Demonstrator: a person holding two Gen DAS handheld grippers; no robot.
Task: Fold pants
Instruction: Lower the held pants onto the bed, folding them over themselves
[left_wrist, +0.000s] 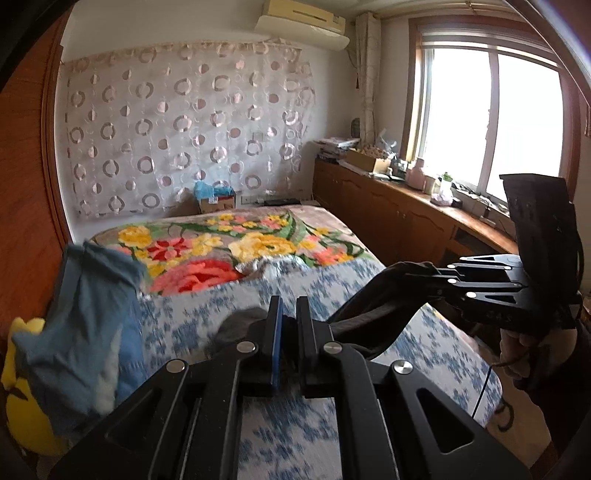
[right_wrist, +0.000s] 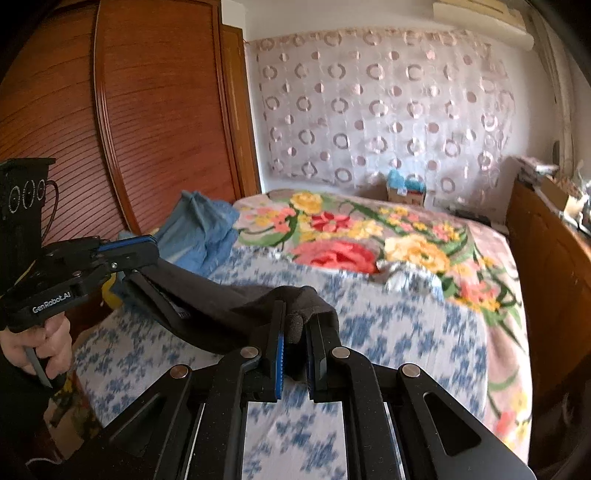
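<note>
Right wrist: pants (right_wrist: 221, 310) between tools.

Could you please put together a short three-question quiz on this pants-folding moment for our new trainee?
1. True or false: both grippers are shut on the dark pants.
2. What lies against the wooden wardrobe, at the left edge of the bed?
A. a blue garment
B. a red towel
C. a white pillow
3. Fill in: the pants hang stretched between the left gripper and the ____ gripper.

Key:
1. True.
2. A, the blue garment.
3. Right; the right gripper pinches the other end.
</note>
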